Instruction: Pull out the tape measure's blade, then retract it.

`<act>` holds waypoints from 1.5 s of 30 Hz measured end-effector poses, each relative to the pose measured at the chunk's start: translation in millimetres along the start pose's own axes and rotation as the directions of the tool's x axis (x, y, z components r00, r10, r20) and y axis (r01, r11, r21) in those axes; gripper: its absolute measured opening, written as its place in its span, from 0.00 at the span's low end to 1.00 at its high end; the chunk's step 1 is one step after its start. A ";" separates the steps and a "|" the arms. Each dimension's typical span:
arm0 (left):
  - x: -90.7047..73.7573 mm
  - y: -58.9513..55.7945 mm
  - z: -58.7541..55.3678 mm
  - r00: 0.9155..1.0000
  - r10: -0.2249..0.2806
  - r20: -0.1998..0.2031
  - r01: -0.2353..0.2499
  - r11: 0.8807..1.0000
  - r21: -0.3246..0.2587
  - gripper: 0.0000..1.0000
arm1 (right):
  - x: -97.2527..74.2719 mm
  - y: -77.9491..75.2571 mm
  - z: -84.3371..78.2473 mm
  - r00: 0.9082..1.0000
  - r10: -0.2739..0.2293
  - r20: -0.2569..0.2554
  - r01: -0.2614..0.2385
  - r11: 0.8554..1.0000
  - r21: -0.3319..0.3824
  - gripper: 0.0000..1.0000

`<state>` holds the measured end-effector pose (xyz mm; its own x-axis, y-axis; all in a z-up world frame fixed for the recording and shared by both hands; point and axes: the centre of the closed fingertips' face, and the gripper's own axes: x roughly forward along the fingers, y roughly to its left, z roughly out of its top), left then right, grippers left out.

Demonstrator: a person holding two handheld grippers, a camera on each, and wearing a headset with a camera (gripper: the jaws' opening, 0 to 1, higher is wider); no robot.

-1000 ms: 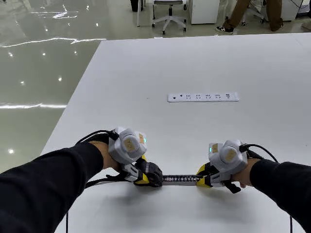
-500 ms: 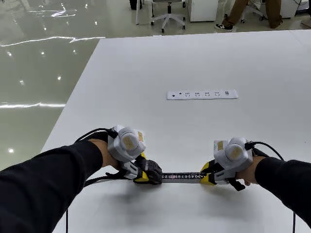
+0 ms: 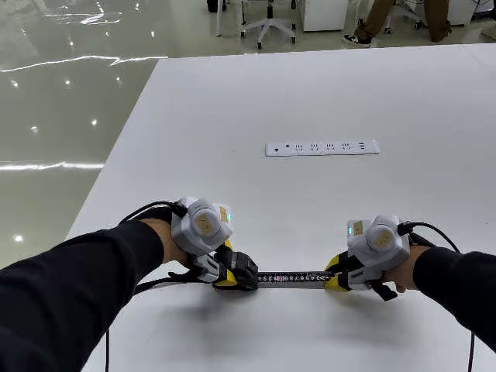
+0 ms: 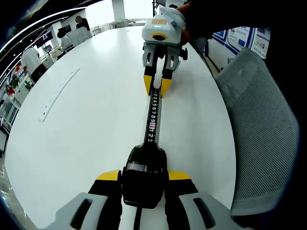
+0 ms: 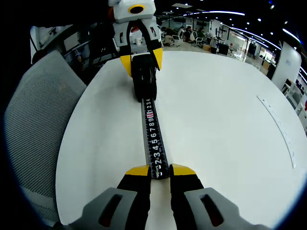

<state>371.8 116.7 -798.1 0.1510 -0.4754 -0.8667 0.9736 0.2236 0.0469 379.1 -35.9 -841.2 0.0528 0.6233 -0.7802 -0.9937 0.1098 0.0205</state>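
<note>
Head view: low on the desk, the tape measure case is clamped by the left tool; the blade is stretched rightward. Left gripper view: its axis is aimed up-frame. Right gripper view: the tip is pinched by the right tool.

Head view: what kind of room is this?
Probably an office or lab: a big white table with a power strip on it, and a wheeled office chair on the shiny floor beyond.

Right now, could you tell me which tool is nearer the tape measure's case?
Left. The left tool grips the case; the right tool holds the blade's far end.
</note>
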 end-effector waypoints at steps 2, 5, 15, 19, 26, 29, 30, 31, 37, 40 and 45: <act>0.0 -0.1 0.1 1.000 0.001 0.000 -0.001 1.000 0.000 0.30 | -0.6 -1.4 -0.6 1.000 -0.001 0.000 0.001 1.000 0.000 0.10; -0.2 -0.2 0.0 1.000 0.001 0.000 -0.001 1.000 -0.001 0.30 | -2.4 -1.3 -2.6 1.000 -0.003 0.000 0.003 1.000 0.005 0.10; 0.2 0.7 -0.4 1.000 0.004 0.002 -0.004 1.000 -0.002 0.30 | -7.5 -2.3 -8.1 1.000 -0.009 0.000 0.009 1.000 0.011 0.10; 0.0 0.7 -0.4 1.000 0.005 0.003 -0.005 1.000 -0.002 0.30 | -9.5 -3.0 -11.1 1.000 -0.010 0.000 0.010 1.000 0.014 0.10; 0.4 0.9 -0.3 1.000 0.000 0.004 0.000 1.000 -0.008 0.30 | -13.4 -3.7 -14.8 1.000 -0.016 -0.001 0.016 1.000 0.015 0.10; 0.7 1.0 -0.4 1.000 0.001 0.002 -0.001 1.000 -0.006 0.30 | -15.3 -3.5 -16.1 1.000 -0.019 0.000 0.019 1.000 0.014 0.10; 0.8 1.0 -0.5 1.000 0.002 0.002 -0.002 1.000 -0.006 0.30 | -15.8 -3.3 -16.6 1.000 -0.019 0.000 0.019 1.000 0.014 0.10; 0.9 1.1 -0.5 1.000 0.002 0.002 -0.002 1.000 -0.006 0.30 | -16.6 -3.1 -17.9 1.000 -0.020 0.000 0.020 1.000 0.014 0.10; 1.2 0.7 -0.1 1.000 0.002 0.001 -0.002 1.000 -0.003 0.30 | -19.3 -4.3 -22.0 1.000 -0.022 -0.003 0.022 1.000 0.015 0.10; 1.2 0.4 0.2 1.000 0.002 0.002 -0.002 1.000 -0.003 0.30 | -20.5 -4.8 -24.5 1.000 -0.024 -0.003 0.024 1.000 0.016 0.10; 1.2 0.4 0.3 1.000 0.001 0.003 -0.001 1.000 -0.002 0.30 | -23.6 -4.7 -28.4 1.000 -0.027 -0.006 0.028 0.999 0.016 0.10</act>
<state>372.4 116.0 -799.0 0.1524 -0.4777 -0.8652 0.9730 0.2259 0.0466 379.8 -73.1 -840.7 0.0795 0.6157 -0.7840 -0.9903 0.1389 0.0087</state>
